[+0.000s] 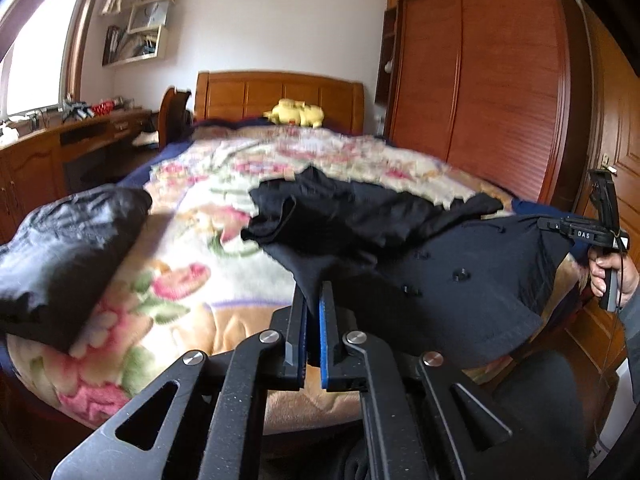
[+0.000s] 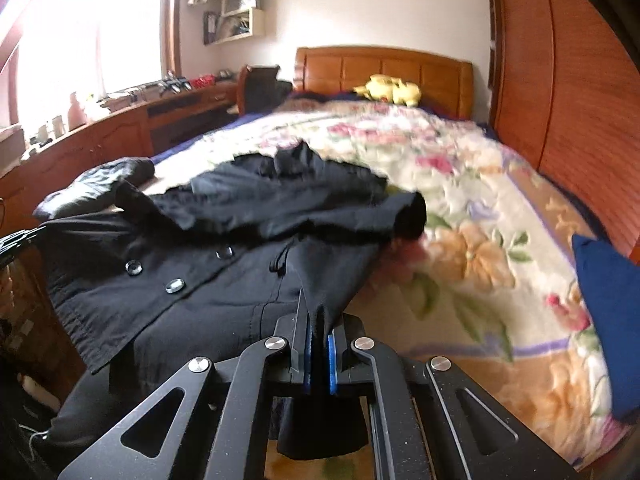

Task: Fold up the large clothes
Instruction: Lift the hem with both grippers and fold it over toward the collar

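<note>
Two claws: both clamp the hem of one dark coat, one at each end of its near edge.
Left gripper [image 1: 314, 300]: clenched, its blue-padded fingers pinching a fold of black cloth that rises in a peak straight ahead of the tips.
Right gripper [image 2: 318, 316]: clenched as well, with a tuck of the same cloth caught between its blue pads and a flap hanging down below the fingers.
Coat [image 1: 460, 272]: black, buttoned, spread across the foot of the bed; ahead and to the right of the left claw, ahead and to the left of the right claw, its near edge lifted off the blanket at both pinched points.
Buttons [image 2: 175, 285]: three in a slanted row, left of the right claw's tips.
Sleeve [image 2: 408, 214]: lies folded across the coat's body, beyond the right claw and slightly to its right.
Floral blanket [image 1: 192, 240]: covers the bed under the coat, stretching away from both claws to the headboard [image 1: 280, 96].
Black bundle [image 1: 64, 248]: a second dark, shiny garment, well to the left of the left claw, apart from the coat.
Yellow plush toy [image 1: 294, 112]: far beyond both claws, against the headboard.
Blue cushion [image 2: 608, 320]: at the bed's edge, to the right of the right claw.
Person's hand [image 1: 612, 276]: grips the right tool's handle, far right of the left claw.
</note>
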A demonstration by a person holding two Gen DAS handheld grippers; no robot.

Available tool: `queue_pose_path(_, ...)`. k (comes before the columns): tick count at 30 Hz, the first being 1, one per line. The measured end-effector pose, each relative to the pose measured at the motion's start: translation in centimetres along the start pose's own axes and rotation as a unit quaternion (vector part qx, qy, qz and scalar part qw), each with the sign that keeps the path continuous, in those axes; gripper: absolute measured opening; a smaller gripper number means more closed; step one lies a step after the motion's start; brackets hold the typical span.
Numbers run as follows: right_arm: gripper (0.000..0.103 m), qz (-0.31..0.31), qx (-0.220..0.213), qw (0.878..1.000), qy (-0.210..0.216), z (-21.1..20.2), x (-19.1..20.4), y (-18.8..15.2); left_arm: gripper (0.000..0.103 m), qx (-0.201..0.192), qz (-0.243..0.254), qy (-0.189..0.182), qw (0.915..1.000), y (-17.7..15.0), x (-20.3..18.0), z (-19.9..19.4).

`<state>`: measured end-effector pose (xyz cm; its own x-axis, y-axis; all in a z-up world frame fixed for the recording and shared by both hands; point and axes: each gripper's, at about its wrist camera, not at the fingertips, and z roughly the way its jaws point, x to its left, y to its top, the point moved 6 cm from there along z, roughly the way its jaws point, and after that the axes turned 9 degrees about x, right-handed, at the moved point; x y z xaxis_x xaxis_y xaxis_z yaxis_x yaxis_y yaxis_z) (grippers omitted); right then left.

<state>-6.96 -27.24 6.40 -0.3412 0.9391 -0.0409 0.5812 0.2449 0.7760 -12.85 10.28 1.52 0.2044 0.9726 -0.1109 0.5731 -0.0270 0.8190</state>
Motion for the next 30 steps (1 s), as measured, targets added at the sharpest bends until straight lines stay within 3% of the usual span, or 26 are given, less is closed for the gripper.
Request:
queue_pose_path(12,0.005,-0.026,-0.09,0.996,-0.008,-9.1,2.5,1.4,0.005,-0.092,0.01,0.013,0.9956,4.5,1.3,-6.0)
queue_pose_path(21,0.005,-0.049,-0.144,0.988,-0.011,-14.5,3.9,0.0,0.005,-0.15,0.027,0.022,0.988,6.4,1.2,-11.0)
queue_pose_path(26,0.005,-0.055,-0.137,0.989,-0.019,-12.0,3.2,-0.2,0.005,-0.147,0.033,0.035,0.9879,7.0,1.8,-9.9)
queue_pose_path(30,0.005,-0.054,-0.104,0.993,-0.03,-8.3,2.6,0.3,0.005,-0.126,0.026,0.04,0.9909,7.6,2.6,-6.2)
